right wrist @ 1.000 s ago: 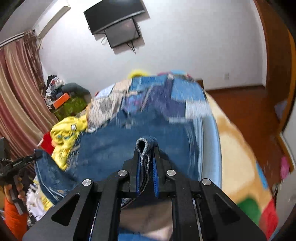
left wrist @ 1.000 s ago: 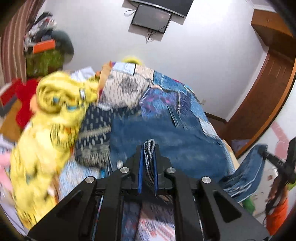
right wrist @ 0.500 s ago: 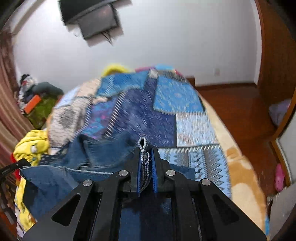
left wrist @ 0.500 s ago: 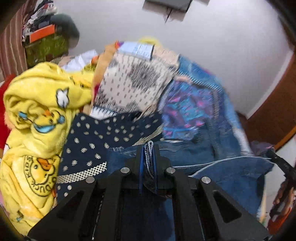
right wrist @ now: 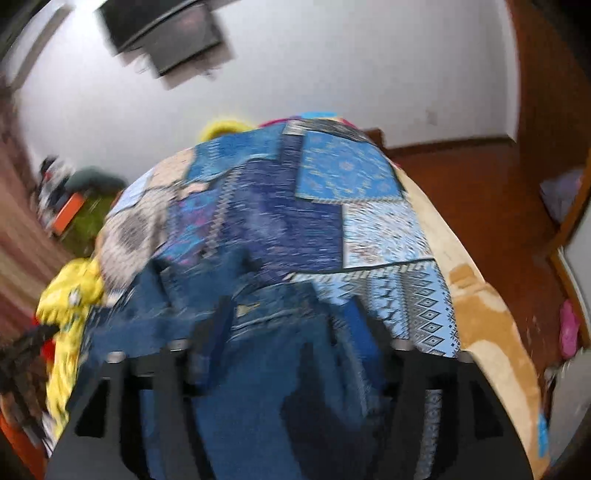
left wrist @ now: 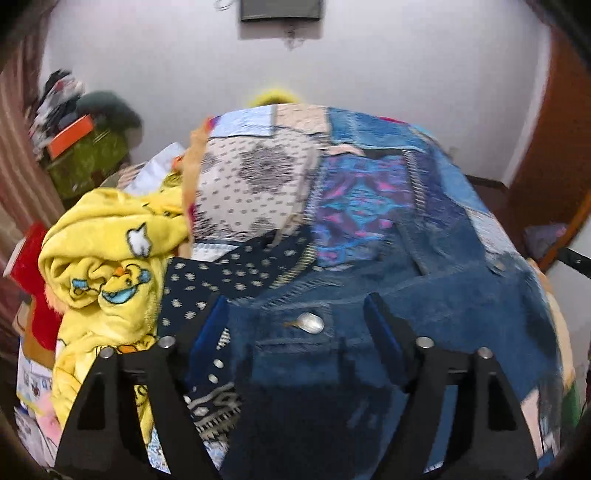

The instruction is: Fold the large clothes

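Blue denim jeans (left wrist: 369, 332) lie on the patchwork bedspread (left wrist: 362, 199), waistband and metal button (left wrist: 310, 322) facing the left wrist camera. My left gripper (left wrist: 297, 314) is open, its jaws spread either side of the waistband, holding nothing. In the blurred right wrist view the jeans (right wrist: 280, 362) lie under my right gripper (right wrist: 291, 314), which is open too, with its jaws wide apart over the denim.
A yellow duck-print blanket (left wrist: 107, 266) is heaped on the left, with a dark dotted cloth (left wrist: 229, 273) beside it. Boxes and clothes (left wrist: 81, 147) stand by the striped curtain. A screen (left wrist: 280, 9) hangs on the wall. Wooden floor (right wrist: 480, 206) lies to the right of the bed.
Both grippers were shut on denim edges and carried them forward over the bed; now both have opened and let the jeans go onto the bedspread.
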Demonstrator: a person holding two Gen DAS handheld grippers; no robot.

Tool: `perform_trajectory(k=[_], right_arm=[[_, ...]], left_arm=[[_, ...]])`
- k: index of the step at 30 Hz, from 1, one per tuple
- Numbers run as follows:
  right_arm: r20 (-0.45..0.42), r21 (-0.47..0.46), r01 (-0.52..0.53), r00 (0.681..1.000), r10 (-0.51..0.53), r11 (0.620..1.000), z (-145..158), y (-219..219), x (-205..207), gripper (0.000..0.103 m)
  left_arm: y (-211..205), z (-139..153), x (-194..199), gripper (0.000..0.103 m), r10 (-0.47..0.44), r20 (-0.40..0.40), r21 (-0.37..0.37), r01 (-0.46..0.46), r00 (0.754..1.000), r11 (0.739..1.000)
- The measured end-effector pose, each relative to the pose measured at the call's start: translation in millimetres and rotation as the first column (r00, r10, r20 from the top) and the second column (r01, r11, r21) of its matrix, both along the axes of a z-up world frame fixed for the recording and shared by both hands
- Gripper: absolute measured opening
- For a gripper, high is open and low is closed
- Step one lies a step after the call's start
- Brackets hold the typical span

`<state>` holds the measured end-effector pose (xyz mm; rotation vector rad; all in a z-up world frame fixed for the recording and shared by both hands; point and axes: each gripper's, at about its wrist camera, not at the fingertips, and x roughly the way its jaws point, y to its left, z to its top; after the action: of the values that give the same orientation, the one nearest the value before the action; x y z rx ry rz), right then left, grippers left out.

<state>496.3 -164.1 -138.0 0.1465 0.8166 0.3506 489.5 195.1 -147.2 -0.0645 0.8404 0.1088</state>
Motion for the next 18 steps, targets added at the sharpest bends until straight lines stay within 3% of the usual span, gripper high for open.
perform_trajectory(k=[4, 10, 15, 18], right_arm=[[0.025, -0.076, -0.170, 0.985, 0.172, 0.983, -5, 45, -35, 0.081], [-0.074, -0.074, -0.238, 0.970, 0.233, 0.968, -49, 85, -58, 0.087], [-0.218, -0.170, -0.255, 0.952, 0.216, 0.952, -98, 99, -49, 0.088], [-0.182, -0.233, -0.251, 0.960, 0.212, 0.939, -103, 92, -52, 0.088]], left_arm=[[-38, 5, -17, 0.096, -0.098, -0.013, 0.012, 0.098, 0.995, 0.995], [-92, -22, -36, 0.099, -0.222, -0.055, 0.013, 0.223, 0.974, 0.975], [-107, -66, -35, 0.099, -0.195, -0.107, 0.100, 0.205, 0.975, 0.974], [-97, -89, -34, 0.099, -0.136, -0.151, 0.123, 0.155, 0.979, 0.980]])
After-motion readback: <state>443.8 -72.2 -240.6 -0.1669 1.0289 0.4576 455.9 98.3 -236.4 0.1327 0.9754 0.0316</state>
